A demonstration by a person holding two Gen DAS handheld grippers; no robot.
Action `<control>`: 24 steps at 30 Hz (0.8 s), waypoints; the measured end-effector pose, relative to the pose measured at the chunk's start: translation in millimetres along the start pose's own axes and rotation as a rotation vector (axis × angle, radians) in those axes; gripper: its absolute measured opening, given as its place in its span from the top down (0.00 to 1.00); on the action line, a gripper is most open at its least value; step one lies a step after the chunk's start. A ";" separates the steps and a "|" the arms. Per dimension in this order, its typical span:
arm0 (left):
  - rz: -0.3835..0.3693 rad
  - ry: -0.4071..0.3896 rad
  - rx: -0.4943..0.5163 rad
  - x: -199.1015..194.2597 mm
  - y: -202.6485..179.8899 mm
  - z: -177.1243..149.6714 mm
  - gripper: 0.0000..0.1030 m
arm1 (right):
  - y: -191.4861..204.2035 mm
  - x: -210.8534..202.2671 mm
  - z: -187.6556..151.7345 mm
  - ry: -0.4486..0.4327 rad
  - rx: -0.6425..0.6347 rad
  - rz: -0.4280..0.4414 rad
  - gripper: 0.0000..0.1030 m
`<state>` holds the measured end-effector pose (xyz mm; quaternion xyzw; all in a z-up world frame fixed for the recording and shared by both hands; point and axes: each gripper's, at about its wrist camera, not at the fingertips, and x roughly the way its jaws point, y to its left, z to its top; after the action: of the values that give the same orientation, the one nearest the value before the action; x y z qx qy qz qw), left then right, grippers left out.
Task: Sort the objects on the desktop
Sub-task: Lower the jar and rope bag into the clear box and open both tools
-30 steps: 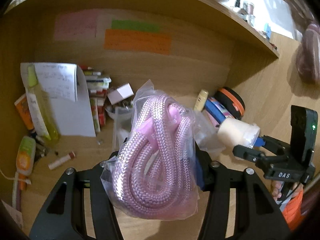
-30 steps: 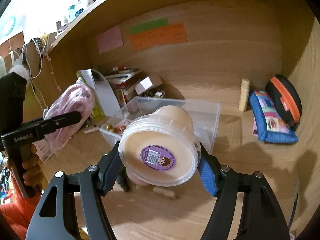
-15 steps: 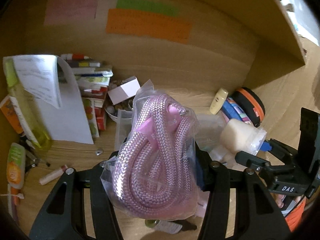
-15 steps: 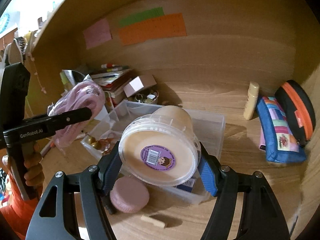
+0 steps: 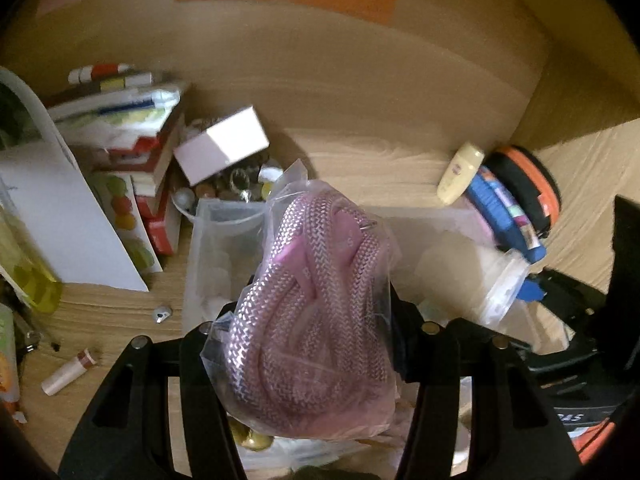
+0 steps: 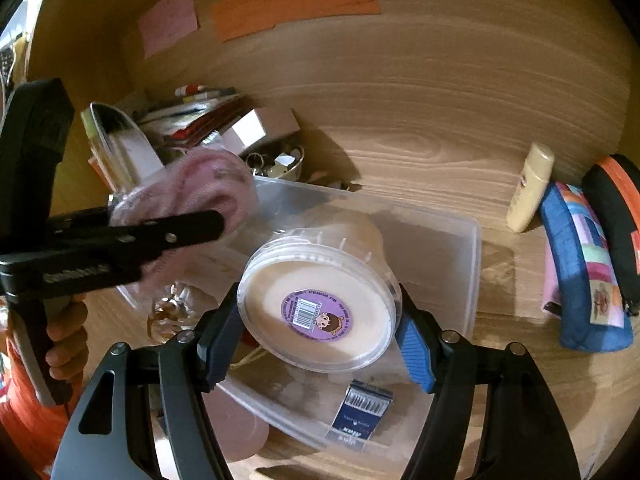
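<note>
My left gripper (image 5: 316,320) is shut on a clear bag of pink rope (image 5: 316,304) and holds it above the left part of a clear plastic bin (image 5: 212,248). The bag also shows in the right wrist view (image 6: 192,192). My right gripper (image 6: 316,320) is shut on a cream plastic tub (image 6: 320,300) with a purple barcode sticker, held over the middle of the bin (image 6: 448,256). The tub shows at the right of the left wrist view (image 5: 480,276). A small blue box (image 6: 360,408) lies in the bin.
Stacked books and a white box (image 5: 220,144) stand at the back left, beside a bowl of small items (image 6: 280,160). A cream bottle (image 6: 528,188), a blue pouch (image 6: 580,276) and an orange-black case (image 5: 524,188) lie at the right. A lip balm tube (image 5: 68,372) lies front left.
Both grippers have moved forward and down over the clear bin, still holding the rope bag and the tub. The bin now lies directly beneath both.
</note>
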<state>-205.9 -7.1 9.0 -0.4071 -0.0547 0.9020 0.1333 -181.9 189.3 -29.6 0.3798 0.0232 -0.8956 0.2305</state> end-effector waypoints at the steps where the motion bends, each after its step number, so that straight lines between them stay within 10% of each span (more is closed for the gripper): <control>1: -0.004 0.010 -0.002 2.6 0.6 -0.1 0.48 | 0.4 1.7 0.9 0.004 -0.003 0.001 0.36; 24: 0.024 -0.006 0.006 -1.6 -3.2 -3.1 0.45 | 24.1 19.4 2.3 0.037 -0.135 -0.096 0.35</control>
<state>-202.0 -4.5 8.8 -0.4048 -0.0473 0.9048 0.1235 -184.8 159.7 -38.1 0.3782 0.1057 -0.8949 0.2119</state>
